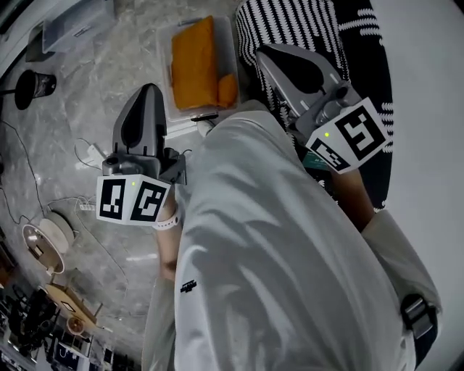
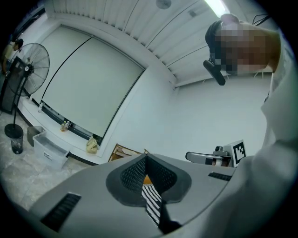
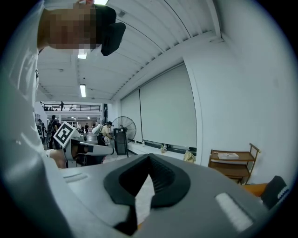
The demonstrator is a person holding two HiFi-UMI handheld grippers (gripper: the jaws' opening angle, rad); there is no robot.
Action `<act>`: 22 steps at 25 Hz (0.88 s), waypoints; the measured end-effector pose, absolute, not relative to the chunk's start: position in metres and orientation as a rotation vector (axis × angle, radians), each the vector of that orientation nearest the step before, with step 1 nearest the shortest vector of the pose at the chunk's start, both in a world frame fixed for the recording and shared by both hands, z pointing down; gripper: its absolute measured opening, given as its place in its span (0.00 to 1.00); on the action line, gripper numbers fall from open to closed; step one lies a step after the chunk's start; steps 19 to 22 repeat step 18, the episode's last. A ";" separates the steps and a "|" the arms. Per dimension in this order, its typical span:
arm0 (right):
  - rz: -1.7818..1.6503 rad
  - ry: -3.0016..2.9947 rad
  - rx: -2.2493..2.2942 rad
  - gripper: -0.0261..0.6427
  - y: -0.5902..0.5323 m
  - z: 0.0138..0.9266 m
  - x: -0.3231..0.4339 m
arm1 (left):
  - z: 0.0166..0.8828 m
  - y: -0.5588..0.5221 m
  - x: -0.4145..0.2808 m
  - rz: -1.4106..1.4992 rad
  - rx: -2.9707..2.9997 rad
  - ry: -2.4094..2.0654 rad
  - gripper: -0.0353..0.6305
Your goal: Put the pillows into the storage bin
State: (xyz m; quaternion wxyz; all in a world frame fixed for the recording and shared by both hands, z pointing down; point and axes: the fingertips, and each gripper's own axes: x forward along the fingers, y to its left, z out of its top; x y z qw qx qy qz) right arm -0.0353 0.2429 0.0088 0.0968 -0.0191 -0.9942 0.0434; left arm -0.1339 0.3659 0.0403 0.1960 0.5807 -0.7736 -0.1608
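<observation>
My left gripper [image 1: 150,88] and right gripper [image 1: 260,51], both pinched shut and empty, sit either side of the storage bin [image 1: 164,69] holding an orange pillow [image 1: 196,64].

The striped pillow [image 1: 290,22] runs past the top edge and lies partly behind the person's shirt [image 1: 275,253].

The head view is taken from above, aimed steeply down past the left gripper [image 1: 148,90] and right gripper [image 1: 264,54] to the floor [image 1: 109,65]. Each gripper view is set close behind its own jaws and aimed nearly level. The fan [image 2: 32,69] and the opposite gripper are shared by both.
</observation>
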 end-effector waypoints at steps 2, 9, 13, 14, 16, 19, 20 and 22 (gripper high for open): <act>0.132 -2.943 -0.047 0.06 0.244 0.008 -0.033 | 0.041 0.368 -0.131 -0.444 1.630 -2.159 0.06; 0.146 -2.938 -0.022 0.06 0.249 0.005 -0.031 | 0.043 0.377 -0.129 -0.439 1.634 -2.136 0.06; 0.128 -2.933 -0.025 0.06 0.252 0.008 -0.031 | 0.049 0.380 -0.128 -0.441 1.634 -2.129 0.06; 0.125 -2.931 -0.025 0.06 0.253 0.008 -0.031 | 0.049 0.380 -0.128 -0.442 1.634 -2.126 0.06; 0.120 -2.925 -0.023 0.06 0.255 0.007 -0.031 | 0.050 0.381 -0.128 -0.444 1.637 -2.118 0.06; 0.118 -2.919 -0.020 0.06 0.257 0.007 -0.030 | 0.051 0.382 -0.127 -0.444 1.640 -2.109 0.06; 0.118 -2.919 -0.020 0.06 0.257 0.007 -0.030 | 0.051 0.382 -0.127 -0.444 1.640 -2.109 0.06; 0.118 -2.919 -0.020 0.06 0.257 0.007 -0.030 | 0.051 0.382 -0.127 -0.444 1.640 -2.109 0.06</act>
